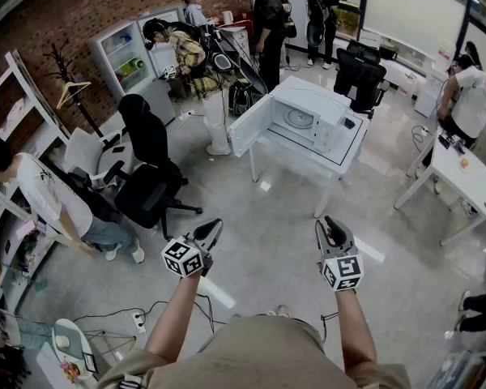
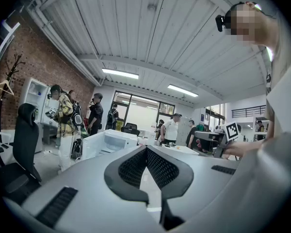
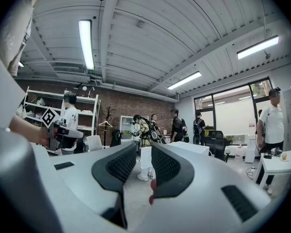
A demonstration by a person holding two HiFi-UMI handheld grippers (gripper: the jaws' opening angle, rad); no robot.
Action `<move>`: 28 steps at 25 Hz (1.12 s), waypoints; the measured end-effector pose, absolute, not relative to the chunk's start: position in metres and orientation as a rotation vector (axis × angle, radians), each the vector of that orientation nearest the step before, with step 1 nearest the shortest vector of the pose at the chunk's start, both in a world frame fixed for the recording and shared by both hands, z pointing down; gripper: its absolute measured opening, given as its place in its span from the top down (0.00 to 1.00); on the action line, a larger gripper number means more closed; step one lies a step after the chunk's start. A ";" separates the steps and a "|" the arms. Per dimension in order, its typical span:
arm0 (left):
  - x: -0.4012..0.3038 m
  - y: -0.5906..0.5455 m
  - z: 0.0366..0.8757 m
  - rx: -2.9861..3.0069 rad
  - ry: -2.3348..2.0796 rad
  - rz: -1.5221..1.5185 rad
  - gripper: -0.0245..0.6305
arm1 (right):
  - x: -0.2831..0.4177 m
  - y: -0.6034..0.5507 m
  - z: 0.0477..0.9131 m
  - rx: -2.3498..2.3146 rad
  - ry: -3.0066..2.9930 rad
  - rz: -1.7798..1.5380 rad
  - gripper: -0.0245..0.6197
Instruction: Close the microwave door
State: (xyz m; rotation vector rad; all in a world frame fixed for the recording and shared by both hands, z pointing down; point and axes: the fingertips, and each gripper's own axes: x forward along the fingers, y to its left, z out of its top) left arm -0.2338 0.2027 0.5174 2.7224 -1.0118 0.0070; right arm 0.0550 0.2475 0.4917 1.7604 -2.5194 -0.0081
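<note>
Door check: hanging open off microwave, past bench left edge. Holding left gripper fingers pressed together, right gripper fingers slightly spread, empty. Expecting light, stiff hinged swing; planning push on free edge.

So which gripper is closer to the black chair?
Left. The left gripper hovers close beside the black chair; the right gripper is farther off, beyond the left one.
</note>
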 end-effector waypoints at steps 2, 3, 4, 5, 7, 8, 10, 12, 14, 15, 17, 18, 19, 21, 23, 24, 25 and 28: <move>-0.230 0.202 0.517 2.722 -1.012 0.007 0.96 | 0.060 0.246 0.490 1.759 -2.519 -0.013 0.81; -0.228 0.201 0.517 2.721 -1.013 0.008 0.96 | 0.062 0.245 0.489 1.757 -2.520 -0.015 0.81; -0.225 0.201 0.517 2.721 -1.015 0.009 0.96 | 0.064 0.245 0.489 1.755 -2.521 -0.017 0.81; -0.223 0.201 0.517 2.719 -1.017 0.010 0.96 | 0.066 0.245 0.488 1.752 -2.523 -0.018 0.81; -0.219 0.202 0.518 2.714 -1.023 0.011 0.96 | 0.069 0.245 0.487 1.746 -2.529 -0.018 0.81; -0.217 0.202 0.517 2.712 -1.027 0.011 0.96 | 0.070 0.245 0.486 1.743 -2.532 -0.018 0.81; -0.215 0.203 0.517 2.710 -1.034 0.011 0.96 | 0.072 0.245 0.487 1.734 -2.537 -0.016 0.81; -0.212 0.204 0.517 2.710 -1.041 0.010 0.96 | 0.074 0.245 0.489 1.723 -2.550 0.005 0.81; -0.209 0.205 0.517 2.709 -1.046 0.005 0.96 | 0.076 0.244 0.491 1.710 -2.590 0.063 0.80; -0.207 0.206 0.517 2.709 -1.049 0.004 0.96 | 0.077 0.243 0.492 1.702 -2.611 0.092 0.80; -0.202 0.207 0.518 2.709 -1.055 0.000 0.96 | 0.080 0.243 0.493 1.688 -2.630 0.109 0.78; -0.199 0.208 0.518 2.710 -1.059 -0.002 0.96 | 0.082 0.243 0.493 1.681 -2.634 0.103 0.78; -0.196 0.208 0.518 2.712 -1.063 -0.003 0.96 | 0.084 0.243 0.494 1.673 -2.636 0.096 0.78; -0.189 0.209 0.518 2.713 -1.074 -0.003 0.96 | 0.088 0.243 0.494 1.654 -2.640 0.080 0.78; -0.182 0.209 0.517 2.714 -1.085 -0.001 0.96 | 0.092 0.243 0.493 1.628 -2.643 0.067 0.78; -0.179 0.210 0.517 2.714 -1.091 0.000 0.96 | 0.094 0.243 0.493 1.616 -2.645 0.062 0.78; -0.175 0.211 0.517 2.714 -1.097 -0.001 0.96 | 0.097 0.243 0.494 1.605 -2.648 0.057 0.78; -0.163 0.215 0.519 2.711 -1.115 -0.006 0.96 | 0.107 0.242 0.496 1.584 -2.657 0.043 0.78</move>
